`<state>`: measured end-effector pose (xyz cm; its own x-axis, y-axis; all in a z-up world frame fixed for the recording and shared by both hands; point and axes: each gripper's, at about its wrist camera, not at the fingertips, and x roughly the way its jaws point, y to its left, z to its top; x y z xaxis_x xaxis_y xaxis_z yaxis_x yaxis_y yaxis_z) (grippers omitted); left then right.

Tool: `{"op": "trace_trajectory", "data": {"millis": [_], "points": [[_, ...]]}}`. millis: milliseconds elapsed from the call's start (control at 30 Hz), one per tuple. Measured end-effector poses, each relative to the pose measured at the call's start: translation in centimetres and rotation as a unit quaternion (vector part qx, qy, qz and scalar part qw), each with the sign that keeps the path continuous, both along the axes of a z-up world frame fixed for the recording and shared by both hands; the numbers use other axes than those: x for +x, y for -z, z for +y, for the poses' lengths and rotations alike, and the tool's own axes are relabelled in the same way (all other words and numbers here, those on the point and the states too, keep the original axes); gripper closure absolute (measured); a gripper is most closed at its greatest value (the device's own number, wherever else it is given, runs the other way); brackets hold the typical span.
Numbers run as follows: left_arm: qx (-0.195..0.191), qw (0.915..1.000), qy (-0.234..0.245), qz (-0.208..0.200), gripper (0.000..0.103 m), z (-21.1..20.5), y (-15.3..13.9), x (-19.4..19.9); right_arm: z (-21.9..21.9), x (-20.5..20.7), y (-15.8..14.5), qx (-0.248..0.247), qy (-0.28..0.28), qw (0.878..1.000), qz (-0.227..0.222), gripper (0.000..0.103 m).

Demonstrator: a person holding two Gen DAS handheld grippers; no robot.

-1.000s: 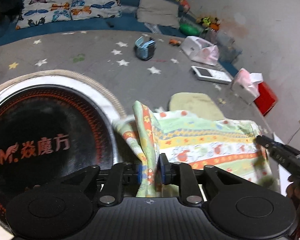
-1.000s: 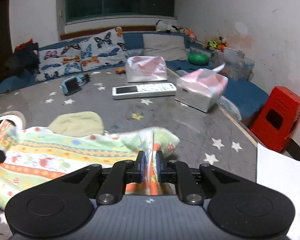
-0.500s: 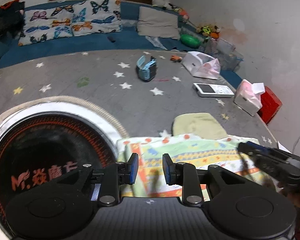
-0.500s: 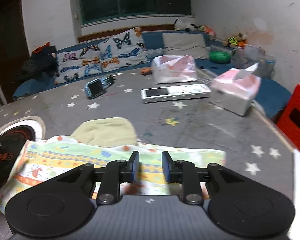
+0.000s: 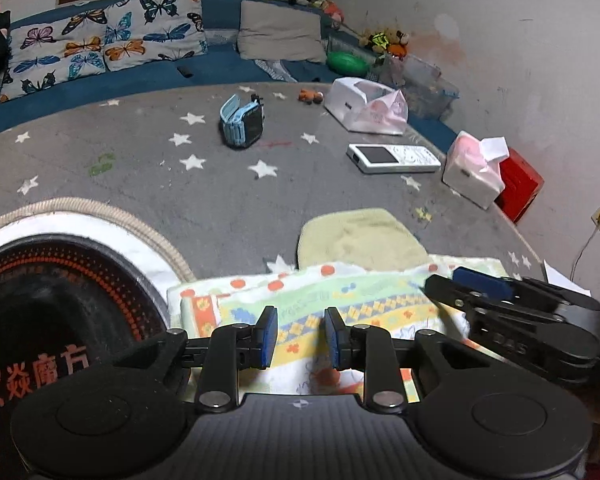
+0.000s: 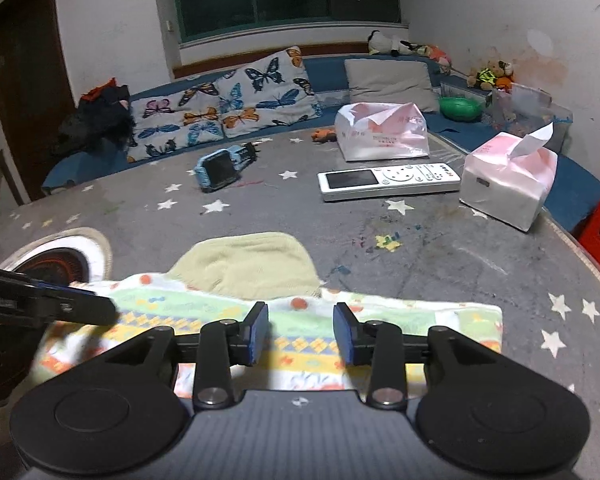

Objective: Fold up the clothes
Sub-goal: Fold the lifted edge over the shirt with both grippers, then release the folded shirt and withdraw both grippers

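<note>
A colourful striped cloth (image 5: 340, 300) lies flat and folded on the grey star-patterned table (image 5: 140, 168); it also shows in the right wrist view (image 6: 400, 328). A pale green cloth (image 5: 356, 236) lies just behind it, partly under its far edge, also in the right wrist view (image 6: 248, 260). My left gripper (image 5: 300, 340) is open and empty above the striped cloth's left part. My right gripper (image 6: 302, 332) is open and empty above its middle; it shows at the right of the left wrist view (image 5: 500, 304).
A round black induction cooker (image 5: 40, 320) sits left of the cloth. Further back lie a blue smartwatch (image 5: 242, 120), a white remote (image 5: 392, 158), a tissue box (image 5: 476, 172) and a tissue pack (image 5: 368, 108). A red stool (image 5: 520, 184) stands beyond the table's right edge.
Both grippers let go of the striped cloth and opened. The cloth dropped from its raised folds to lie flat. Both grippers drew back a little.
</note>
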<state>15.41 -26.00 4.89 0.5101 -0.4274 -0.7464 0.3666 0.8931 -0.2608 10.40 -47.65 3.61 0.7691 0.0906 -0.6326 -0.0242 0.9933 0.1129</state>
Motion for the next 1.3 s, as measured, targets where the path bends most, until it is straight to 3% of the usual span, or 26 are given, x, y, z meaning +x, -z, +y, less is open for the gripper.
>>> {"op": "trace_trajectory", "data": {"millis": [333,500,767,933,1033,1300], "points": [[0.025,0.9993,0.021,-0.016,0.075,1.2,-1.0,-5.1,2.4,-6.1,-0.7,0.002,-0.045,0.999,-0.004,0.060],[0.032,0.9993,0.016,-0.010,0.074,2.2,-0.6,-7.6,4.4,-9.0,-0.7,-0.022,-0.062,0.998,-0.013,0.056],[0.052,0.9984,0.008,-0.018,0.074,2.7,0.5,-9.1,7.2,-10.8,0.1,-0.074,-0.078,0.994,-0.012,0.056],[0.040,0.9991,-0.001,-0.010,0.073,3.7,0.4,-9.3,7.9,-10.8,-1.3,-0.052,-0.088,0.994,-0.033,0.056],[0.035,0.9994,-0.008,-0.005,0.072,4.3,0.3,-9.6,8.5,-10.1,-0.6,-0.042,-0.093,0.995,-0.020,0.056],[0.026,0.9994,-0.021,-0.007,0.057,5.4,-0.3,-10.8,9.1,-11.4,-0.5,-0.047,-0.079,0.996,-0.018,0.050]]}}
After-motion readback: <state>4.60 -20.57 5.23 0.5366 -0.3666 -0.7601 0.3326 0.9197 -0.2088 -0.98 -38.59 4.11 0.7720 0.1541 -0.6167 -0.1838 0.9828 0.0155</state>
